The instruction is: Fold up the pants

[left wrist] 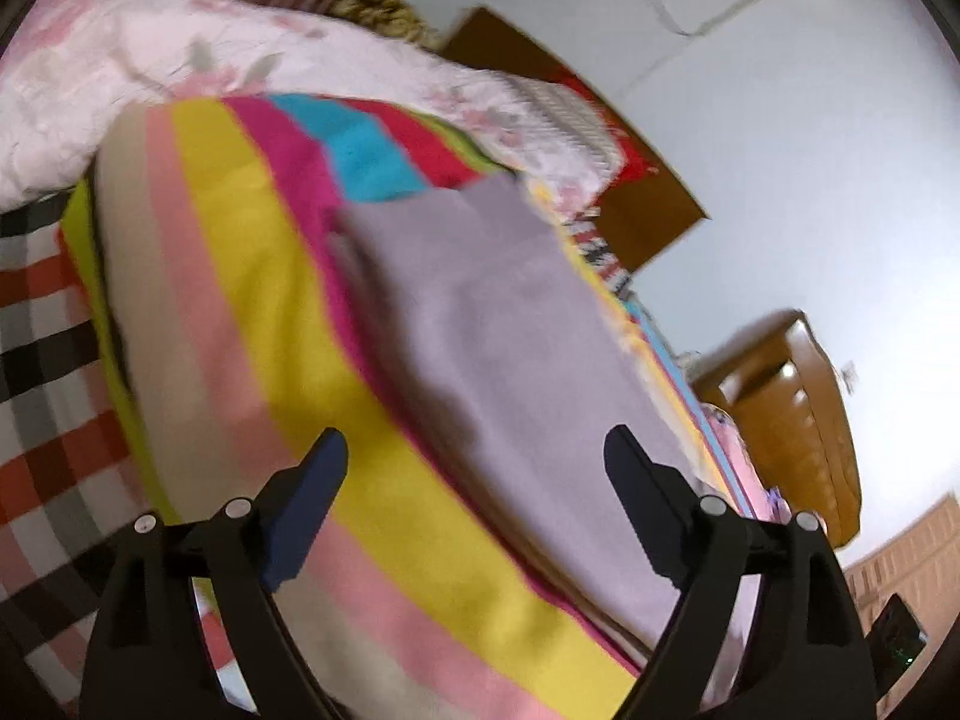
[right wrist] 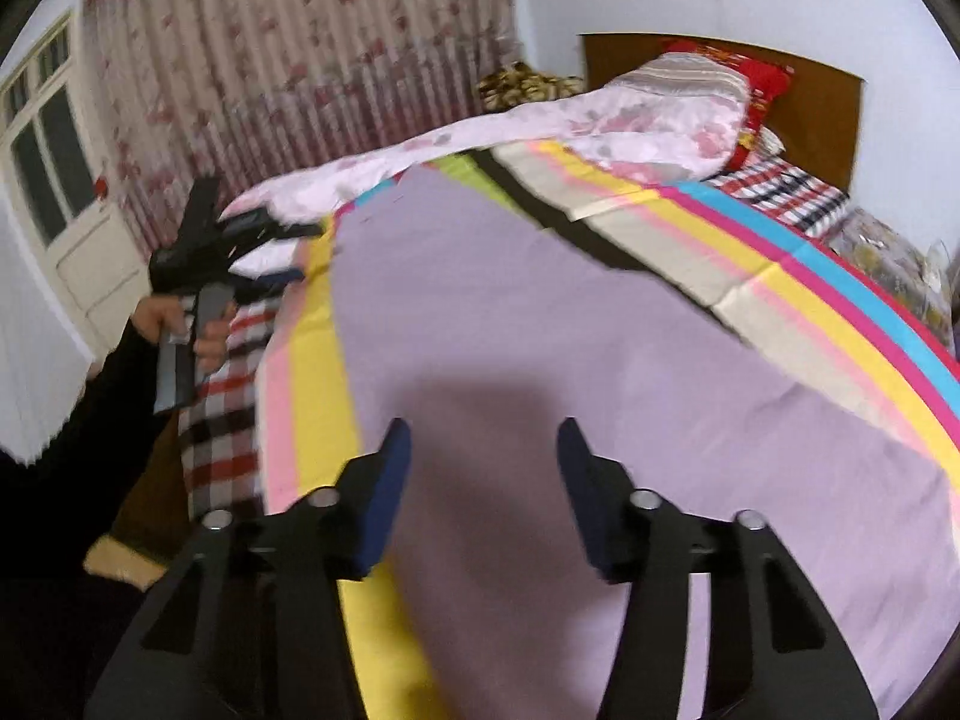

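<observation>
**Both claws off the pants, cloth lying flat on the bed**

The pants (right wrist: 540,330), a pale lilac garment, lay spread over the striped bedspread (right wrist: 780,276). In the right wrist view they filled the middle of the picture and ran from six o'clock up toward eleven o'clock. In the left wrist view they ran from about five o'clock up to the centre, in what looked like a narrower, already folded strip.

The left gripper (left wrist: 474,450) stood wide, its jaws well apart and nothing between them; the edge of the pants lay under its right finger but no pad pressed on cloth. The right gripper (right wrist: 483,438) stood partly open, narrower than the left, and empty too, hovering above the fabric with its shadow falling on it. The person's hand (right wrist: 180,324) held the left tool's handle at nine o'clock in the right wrist view.

Both views were blurred, so the exact fold lines could not be read.

Judging from this, a fold seemed just laid down and another grasp was due. The risks: a claw might pinch the bedspread together with the pants, since the two lay flush; it might catch only the top layer, so the fold would peel open when lifted; or a hasty, uneven pull by one hand might skew the edges. The pink quilt (right wrist: 600,126) at twelve o'clock crowded the far end.
</observation>
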Available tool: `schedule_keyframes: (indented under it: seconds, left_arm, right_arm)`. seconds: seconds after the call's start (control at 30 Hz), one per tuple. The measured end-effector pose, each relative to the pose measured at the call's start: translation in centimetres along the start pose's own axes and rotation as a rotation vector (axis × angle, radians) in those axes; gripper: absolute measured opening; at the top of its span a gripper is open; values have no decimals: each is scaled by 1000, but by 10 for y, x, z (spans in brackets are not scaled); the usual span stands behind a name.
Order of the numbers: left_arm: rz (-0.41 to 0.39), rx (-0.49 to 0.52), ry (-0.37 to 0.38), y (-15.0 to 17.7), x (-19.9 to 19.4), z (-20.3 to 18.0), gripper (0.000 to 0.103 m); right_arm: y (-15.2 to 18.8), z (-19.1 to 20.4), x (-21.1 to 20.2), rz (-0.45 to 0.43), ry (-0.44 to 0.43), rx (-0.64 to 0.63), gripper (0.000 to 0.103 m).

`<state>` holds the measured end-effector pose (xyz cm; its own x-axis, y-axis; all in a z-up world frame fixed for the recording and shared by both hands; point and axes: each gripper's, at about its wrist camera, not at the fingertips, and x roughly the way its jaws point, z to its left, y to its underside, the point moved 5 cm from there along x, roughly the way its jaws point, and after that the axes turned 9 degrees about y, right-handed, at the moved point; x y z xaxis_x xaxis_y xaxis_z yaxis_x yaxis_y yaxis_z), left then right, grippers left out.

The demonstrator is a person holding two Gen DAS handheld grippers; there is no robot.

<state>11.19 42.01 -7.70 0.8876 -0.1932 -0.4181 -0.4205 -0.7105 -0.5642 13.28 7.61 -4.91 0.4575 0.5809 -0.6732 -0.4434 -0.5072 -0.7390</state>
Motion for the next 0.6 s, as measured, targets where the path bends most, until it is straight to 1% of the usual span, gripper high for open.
schedule_keyframes:
  seconds: [0.07,0.1,0.13,0.2,0.23,0.27,0.33,0.37,0.43,0.47,0.53,0.57,0.6]
  left_arm:
    - [2,79,23,11,3,-30,84]
    - [10,107,38,14,4,-40,84]
    - [23,156,57,20,7,-55,84]
    - [78,261,62,36,17,-82,84]
    - [96,285,59,40,21,-86,85]
    - [126,308,51,47,27,-88,86]
    - [203,295,31,60,42,-79,86]
    - [235,287,20,66,48,-72,86]
    - [223,317,27,67,46,-71,86]
    - [234,311,32,65,46,-68,87]
    - [228,259,71,56,42,-64,88]
    - [210,205,117,49,38,-60,88]
    - [181,150,149,42,33,-53,92]
  right_arm:
    - [-1,16,8,-1,-43,-11,46]
    - [-3,22,11,-4,-51,-17,46]
    - [-7,30,20,0,-61,-25,46]
    - [-11,40,31,6,-84,-34,46]
    - [-13,45,36,13,-98,-38,46]
    - [-12,53,44,38,-110,-47,47]
    - [-3,62,64,142,-124,-69,47]
    - [0,63,65,139,-128,-69,49]
    - [1,58,60,150,-181,-32,49]
    - [1,55,57,160,-198,-9,49]
    - [1,46,49,171,-211,31,48]
    - [0,38,40,154,-190,41,48]
    - [-1,35,34,139,-173,47,48]
